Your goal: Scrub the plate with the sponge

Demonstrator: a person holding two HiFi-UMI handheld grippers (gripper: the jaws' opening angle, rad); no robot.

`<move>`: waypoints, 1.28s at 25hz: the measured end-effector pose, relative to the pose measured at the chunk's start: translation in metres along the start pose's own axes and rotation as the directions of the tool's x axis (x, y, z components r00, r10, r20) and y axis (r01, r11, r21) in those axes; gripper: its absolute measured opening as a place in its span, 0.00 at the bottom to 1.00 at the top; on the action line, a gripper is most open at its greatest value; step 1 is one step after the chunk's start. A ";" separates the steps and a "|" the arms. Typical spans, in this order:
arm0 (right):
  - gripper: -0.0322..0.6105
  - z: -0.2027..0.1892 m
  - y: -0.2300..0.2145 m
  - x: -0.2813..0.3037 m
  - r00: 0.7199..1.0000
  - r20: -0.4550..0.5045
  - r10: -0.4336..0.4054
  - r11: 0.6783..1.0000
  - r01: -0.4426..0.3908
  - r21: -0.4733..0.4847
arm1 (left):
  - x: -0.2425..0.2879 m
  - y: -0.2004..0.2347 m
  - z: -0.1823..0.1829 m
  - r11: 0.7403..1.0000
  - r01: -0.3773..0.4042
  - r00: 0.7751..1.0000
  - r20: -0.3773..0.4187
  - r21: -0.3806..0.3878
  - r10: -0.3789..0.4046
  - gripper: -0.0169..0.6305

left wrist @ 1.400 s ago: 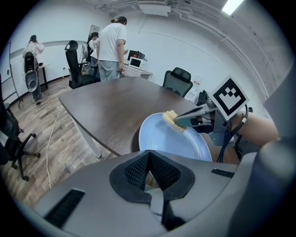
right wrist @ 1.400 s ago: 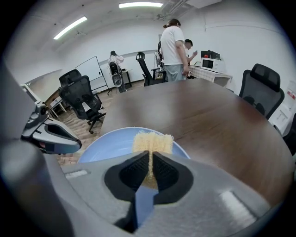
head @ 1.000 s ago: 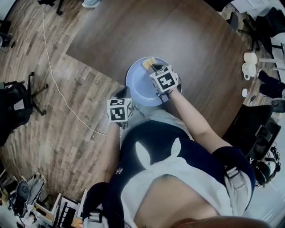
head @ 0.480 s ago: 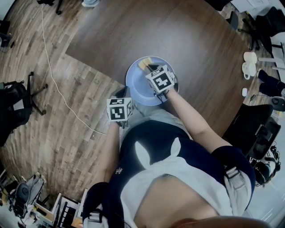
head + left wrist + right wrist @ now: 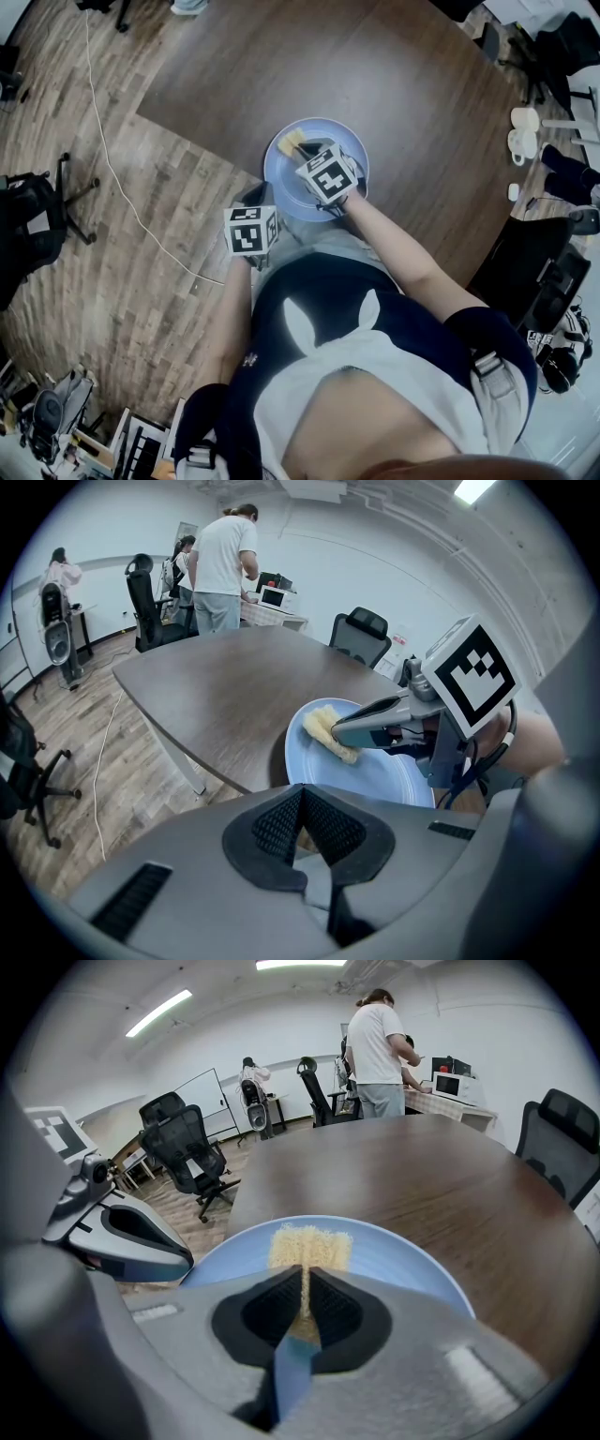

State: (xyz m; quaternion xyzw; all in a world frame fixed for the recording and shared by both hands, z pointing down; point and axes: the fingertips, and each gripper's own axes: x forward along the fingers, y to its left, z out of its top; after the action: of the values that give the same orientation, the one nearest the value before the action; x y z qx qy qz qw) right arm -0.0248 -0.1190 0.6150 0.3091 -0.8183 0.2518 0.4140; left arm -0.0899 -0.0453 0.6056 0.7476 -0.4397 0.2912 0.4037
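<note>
Brown surface (image 5: 412,84) carries the blue plate (image 5: 281,183) at its near edge, left tongs (image 5: 300,822) shut, apparently on the rim, so w/ right tongs (image 5: 305,1302) clamped on the yellow sponge (image 5: 309,1246), press flat & circle steadily.

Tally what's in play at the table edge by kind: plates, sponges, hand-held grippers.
plate: 1
sponge: 1
hand-held gripper: 2, the left hand-held gripper and the right hand-held gripper
Total: 4
</note>
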 end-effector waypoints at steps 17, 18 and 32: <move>0.09 -0.009 0.048 0.005 0.995 -0.026 0.101 0.993 -0.102 -0.057 | -0.003 0.005 -0.001 1.000 0.001 1.000 0.012 -0.016 -0.001 0.03; 0.09 -0.010 0.050 0.005 0.994 -0.029 0.104 0.993 -0.106 -0.060 | -0.003 0.005 -0.001 1.000 0.001 1.000 0.012 -0.016 -0.001 0.03; 0.09 -0.020 0.071 0.002 0.983 -0.061 0.174 0.981 -0.178 -0.074 | -0.003 0.004 -0.001 1.000 0.012 1.000 0.006 -0.011 -0.012 0.03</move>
State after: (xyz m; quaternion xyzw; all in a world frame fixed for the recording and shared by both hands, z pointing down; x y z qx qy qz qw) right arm -0.0660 -0.0578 0.6163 0.2120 -0.8401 0.2632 0.4242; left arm -0.0947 -0.0442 0.6056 0.7488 -0.4379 0.2842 0.4083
